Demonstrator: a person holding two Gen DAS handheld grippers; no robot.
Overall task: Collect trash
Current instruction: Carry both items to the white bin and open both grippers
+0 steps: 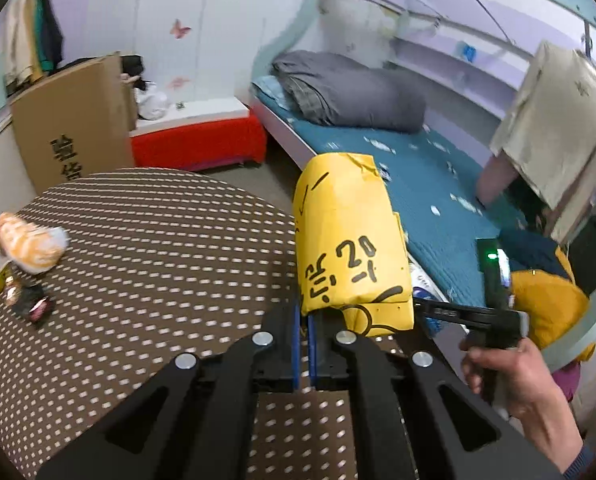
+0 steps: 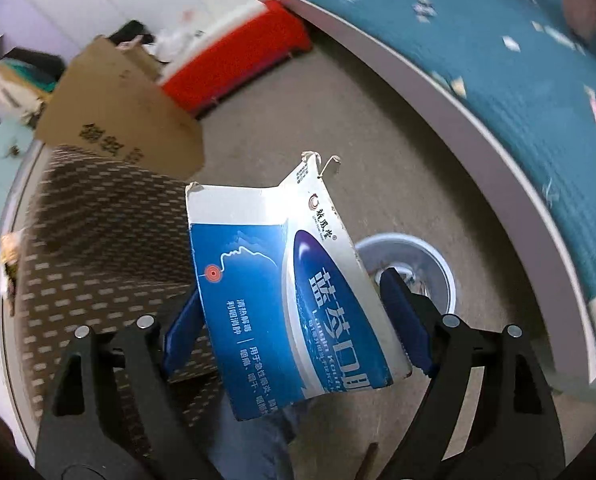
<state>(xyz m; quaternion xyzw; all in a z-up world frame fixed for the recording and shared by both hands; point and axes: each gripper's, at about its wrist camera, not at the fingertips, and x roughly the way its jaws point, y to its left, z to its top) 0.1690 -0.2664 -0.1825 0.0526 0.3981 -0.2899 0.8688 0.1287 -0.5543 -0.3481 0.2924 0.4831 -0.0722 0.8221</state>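
My left gripper (image 1: 304, 320) is shut on a yellow paper package (image 1: 348, 236) with black writing, held up at the right edge of the round dotted table (image 1: 157, 264). My right gripper (image 2: 293, 312) is shut on an opened blue and white medicine box (image 2: 293, 300), held over the floor above a grey trash bin (image 2: 422, 268). In the left wrist view the right gripper (image 1: 430, 312) shows just right of the yellow package, with the hand on it. An orange and white wrapper (image 1: 29, 242) and a small dark wrapper (image 1: 31, 302) lie at the table's left edge.
A bed with a teal sheet (image 1: 430, 184) and grey duvet (image 1: 350, 92) runs along the right. A cardboard box (image 1: 73, 124) and a red bench (image 1: 197, 140) stand beyond the table. Yellow clothing (image 1: 546, 308) lies on the bed's near end.
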